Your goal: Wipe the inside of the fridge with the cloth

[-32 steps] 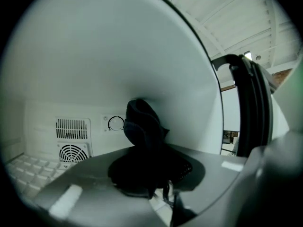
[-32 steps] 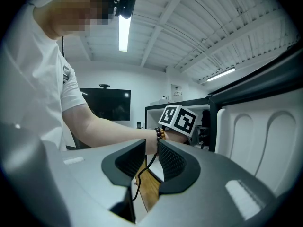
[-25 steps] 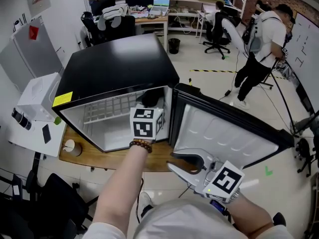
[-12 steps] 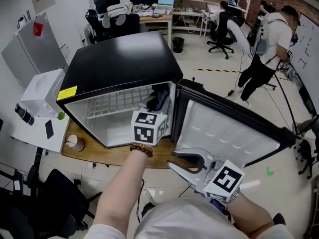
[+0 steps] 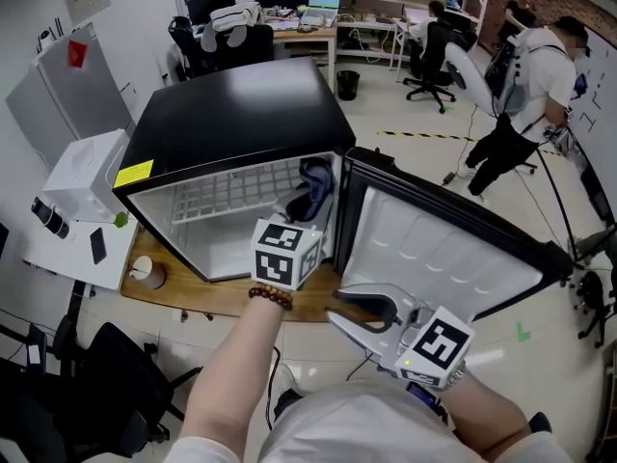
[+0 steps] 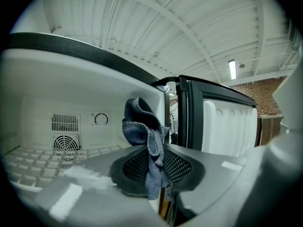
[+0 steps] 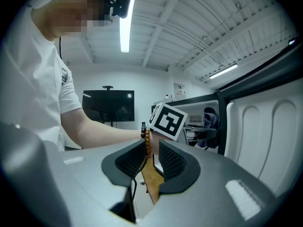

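Observation:
A black mini fridge [image 5: 241, 119] stands on a wooden board with its door [image 5: 453, 249] swung open to the right. My left gripper [image 5: 307, 218] reaches into the opening by the right inner wall, shut on a blue-grey cloth [image 5: 314, 191]. In the left gripper view the cloth [image 6: 144, 131] hangs bunched between the jaws of the left gripper [image 6: 154, 167], with the white interior, fan grille [image 6: 65, 143] and dial behind. My right gripper [image 5: 335, 309] hovers open and holding nothing below the door; in the right gripper view a gap shows between the jaws of the right gripper [image 7: 151, 157].
A wire shelf [image 5: 227, 196] spans the fridge's inside. A paper cup [image 5: 145, 276] sits on the wooden board [image 5: 193, 297] at the left. A white unit [image 5: 82, 177] stands to the left. A person [image 5: 525, 95] and office chairs are at the back right.
My left gripper has drawn the cloth nearer and to the right along the fridge's right inner wall, so more of the cloth shows. The right gripper has stayed put.

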`<state>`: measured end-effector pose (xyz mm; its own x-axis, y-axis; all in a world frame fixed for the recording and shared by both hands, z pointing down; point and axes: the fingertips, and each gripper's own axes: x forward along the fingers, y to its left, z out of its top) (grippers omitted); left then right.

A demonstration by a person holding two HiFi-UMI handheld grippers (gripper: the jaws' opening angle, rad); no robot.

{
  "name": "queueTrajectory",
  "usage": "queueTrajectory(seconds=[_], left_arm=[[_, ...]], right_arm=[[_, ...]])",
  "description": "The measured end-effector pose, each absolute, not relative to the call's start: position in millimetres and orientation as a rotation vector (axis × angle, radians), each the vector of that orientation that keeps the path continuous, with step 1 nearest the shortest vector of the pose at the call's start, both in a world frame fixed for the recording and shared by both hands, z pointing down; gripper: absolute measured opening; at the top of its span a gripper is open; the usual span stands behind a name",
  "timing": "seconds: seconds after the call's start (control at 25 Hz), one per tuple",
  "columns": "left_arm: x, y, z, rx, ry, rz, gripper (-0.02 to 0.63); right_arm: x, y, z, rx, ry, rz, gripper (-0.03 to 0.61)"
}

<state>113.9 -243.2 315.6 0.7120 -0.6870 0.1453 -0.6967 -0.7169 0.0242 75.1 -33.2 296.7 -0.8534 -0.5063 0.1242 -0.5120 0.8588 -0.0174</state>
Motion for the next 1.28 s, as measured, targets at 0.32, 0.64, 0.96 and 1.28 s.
queueTrajectory(seconds=[0.32,0.64,0.96,1.28], left_arm=[[97,-227,321,2.867,-1.05,0.146,0.067],[67,-198,323,2.944,-0.852,0.039,0.075],[23,-152,332,2.959,-0.619,-0.022,0.075],[-25,-107,340,2.928,-0.445,-0.02,0.075]], right_arm=[[85,-56,294,0.922,-2.888,0.092,0.092],[83,-86,290,1.019,-2.841,0.085,0.092],[62,-112,304,1.055,-2.786,0.12,0.1],[7,-117,330,0.779,-2.872,0.371,0.213]])
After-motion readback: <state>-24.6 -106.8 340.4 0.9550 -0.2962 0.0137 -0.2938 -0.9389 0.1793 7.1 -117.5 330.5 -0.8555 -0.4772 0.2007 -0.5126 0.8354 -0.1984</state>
